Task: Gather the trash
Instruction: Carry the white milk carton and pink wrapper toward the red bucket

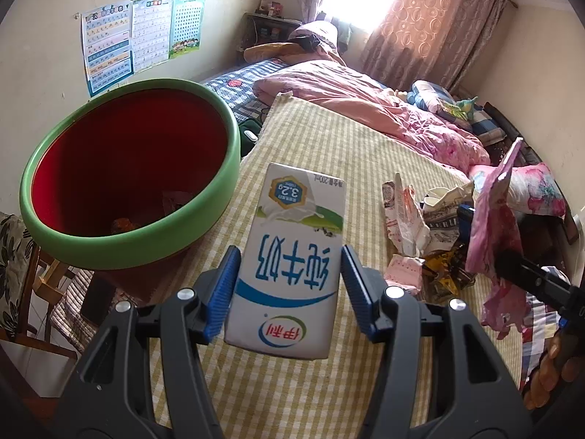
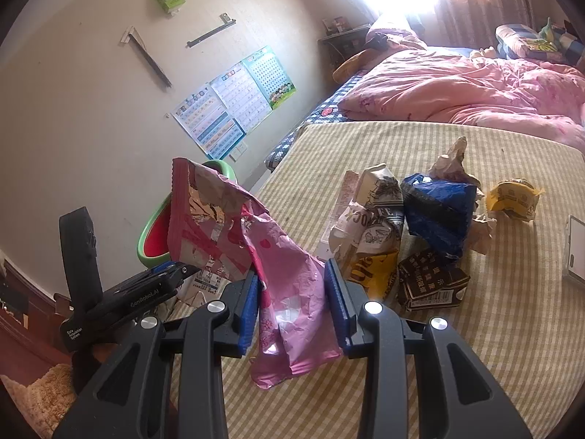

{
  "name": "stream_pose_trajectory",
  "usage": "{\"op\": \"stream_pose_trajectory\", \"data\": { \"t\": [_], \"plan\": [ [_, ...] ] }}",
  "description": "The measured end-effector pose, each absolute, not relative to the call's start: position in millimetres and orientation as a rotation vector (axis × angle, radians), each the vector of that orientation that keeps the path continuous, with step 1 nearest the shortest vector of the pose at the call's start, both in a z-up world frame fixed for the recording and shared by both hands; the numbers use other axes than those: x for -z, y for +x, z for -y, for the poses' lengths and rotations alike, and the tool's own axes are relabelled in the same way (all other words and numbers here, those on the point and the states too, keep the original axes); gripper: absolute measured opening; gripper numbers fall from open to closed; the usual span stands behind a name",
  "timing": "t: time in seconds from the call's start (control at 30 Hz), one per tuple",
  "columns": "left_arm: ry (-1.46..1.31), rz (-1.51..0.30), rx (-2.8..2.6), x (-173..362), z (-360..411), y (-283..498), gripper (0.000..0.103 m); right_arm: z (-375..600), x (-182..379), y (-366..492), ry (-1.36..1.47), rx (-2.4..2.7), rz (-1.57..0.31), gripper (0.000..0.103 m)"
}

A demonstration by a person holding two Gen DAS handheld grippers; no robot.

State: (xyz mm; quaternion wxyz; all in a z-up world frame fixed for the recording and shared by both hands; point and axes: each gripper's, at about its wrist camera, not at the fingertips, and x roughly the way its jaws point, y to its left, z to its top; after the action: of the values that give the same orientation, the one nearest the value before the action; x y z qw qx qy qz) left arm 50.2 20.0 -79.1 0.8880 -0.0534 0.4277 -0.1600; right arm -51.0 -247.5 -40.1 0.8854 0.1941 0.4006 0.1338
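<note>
Both pairs of jaws are pinching trash. Those of the left gripper press their blue pads against the two sides of a white-and-blue milk carton, held clear above the striped bed cover. Those of the right gripper are pressed together on a crumpled pink snack bag, which hangs below them and sticks up above them.

Just left of the milk carton, at the bed's edge, stands a bin with a green rim and a red inside; a few scraps lie at its bottom.

Beyond the right gripper a heap of trash lies on the cover: a crumpled black-and-white paper bag, a dark printed carton near it, a blue foil bag behind that, and a yellow wrapper off to the right.

Farther back a pink quilt is bunched across the bed. Learning posters hang on the left wall, and patterned curtains flank a bright window.
</note>
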Motion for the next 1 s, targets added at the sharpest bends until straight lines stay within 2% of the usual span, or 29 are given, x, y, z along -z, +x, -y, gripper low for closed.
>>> {"op": "stream_pose_trajectory", "data": {
  "t": [1.0],
  "plan": [
    [-0.121, -0.873, 0.338, 75.2, -48.8, 59.9, 0.054, 215.5, 47.3, -38.3, 0.405, -0.283, -0.844, 0.034]
  ]
}}
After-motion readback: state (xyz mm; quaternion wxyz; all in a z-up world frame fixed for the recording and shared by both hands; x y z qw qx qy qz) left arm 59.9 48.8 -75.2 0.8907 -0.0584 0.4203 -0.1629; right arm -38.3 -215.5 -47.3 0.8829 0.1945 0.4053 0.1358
